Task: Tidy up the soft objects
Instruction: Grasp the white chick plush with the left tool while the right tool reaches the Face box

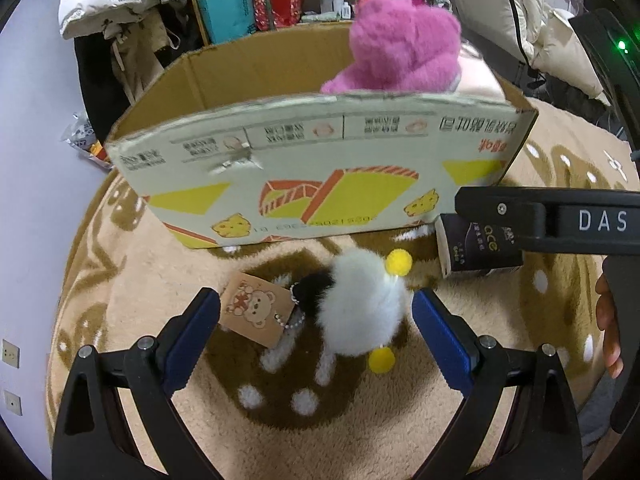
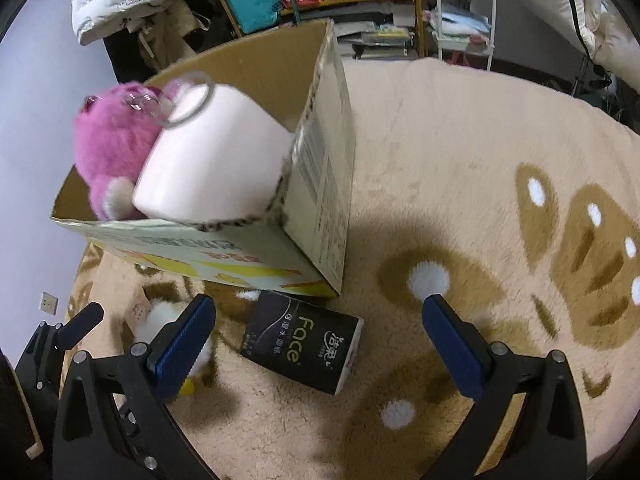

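A white fluffy plush with yellow pompoms and a bear tag lies on the rug in front of the cardboard box. My left gripper is open around it, just above. A pink plush bear and a pale pink pillow sit in the box. A black tissue pack lies on the rug before the box corner. My right gripper is open and empty above the pack; the white plush shows behind its left finger.
A beige and brown fluffy rug covers the floor. Shelves with bags and bottles, hung coats and a white cart stand behind the box. The right gripper's black body crosses the left wrist view at right.
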Demonstrator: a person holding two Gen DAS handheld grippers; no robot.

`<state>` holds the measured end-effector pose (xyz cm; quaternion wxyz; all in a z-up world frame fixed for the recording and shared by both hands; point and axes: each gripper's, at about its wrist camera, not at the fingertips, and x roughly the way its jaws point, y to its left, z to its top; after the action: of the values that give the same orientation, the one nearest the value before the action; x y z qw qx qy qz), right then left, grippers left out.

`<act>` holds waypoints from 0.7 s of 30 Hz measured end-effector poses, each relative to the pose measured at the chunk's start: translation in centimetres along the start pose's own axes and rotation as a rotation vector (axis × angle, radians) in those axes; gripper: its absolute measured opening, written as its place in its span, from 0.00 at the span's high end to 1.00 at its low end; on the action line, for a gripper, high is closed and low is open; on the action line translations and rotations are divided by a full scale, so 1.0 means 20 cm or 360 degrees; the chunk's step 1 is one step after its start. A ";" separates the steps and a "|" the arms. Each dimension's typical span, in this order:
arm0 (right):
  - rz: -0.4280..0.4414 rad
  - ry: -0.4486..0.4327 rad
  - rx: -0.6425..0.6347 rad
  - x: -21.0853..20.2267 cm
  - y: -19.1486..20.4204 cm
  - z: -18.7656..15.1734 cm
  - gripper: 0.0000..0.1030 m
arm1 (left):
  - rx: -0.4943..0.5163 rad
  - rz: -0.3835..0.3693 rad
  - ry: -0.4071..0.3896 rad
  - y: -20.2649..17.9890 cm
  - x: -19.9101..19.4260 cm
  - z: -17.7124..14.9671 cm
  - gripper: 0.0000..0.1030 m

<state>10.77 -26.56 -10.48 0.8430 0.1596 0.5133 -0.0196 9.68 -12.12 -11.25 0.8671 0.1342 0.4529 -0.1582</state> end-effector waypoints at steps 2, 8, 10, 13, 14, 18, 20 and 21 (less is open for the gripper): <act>-0.0002 0.0020 -0.0002 0.03 0.01 0.00 0.00 | 0.0013 0.0001 0.0017 -0.01 0.03 0.00 0.07; 0.0012 0.0078 -0.0010 0.09 0.03 0.01 0.00 | 0.0068 0.0002 0.0038 -0.04 0.07 0.00 0.07; 0.0007 0.0093 -0.0005 0.10 0.03 0.01 0.00 | 0.0082 0.0013 0.0030 -0.05 0.08 0.00 0.07; 0.0010 0.0111 0.0014 0.12 0.02 0.01 0.00 | 0.0124 0.0053 0.0001 -0.06 0.09 0.00 0.07; 0.0012 0.0113 0.0020 0.12 0.02 0.02 0.00 | 0.0126 0.0041 0.0007 -0.06 0.09 0.00 0.07; 0.0015 0.0131 0.0028 0.14 0.01 0.03 0.00 | 0.0128 0.0038 0.0022 -0.07 0.12 -0.01 0.07; 0.0006 0.0145 0.0014 0.15 0.01 0.03 0.00 | 0.0139 0.0047 0.0022 -0.08 0.13 -0.01 0.07; -0.0001 0.0148 0.0008 0.16 0.01 0.03 0.00 | 0.0140 0.0053 0.0023 -0.07 0.14 -0.02 0.07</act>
<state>12.76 -26.10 -12.93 0.8178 0.1622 0.5521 -0.0137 10.34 -13.75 -13.79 0.8596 0.1808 0.4494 -0.1627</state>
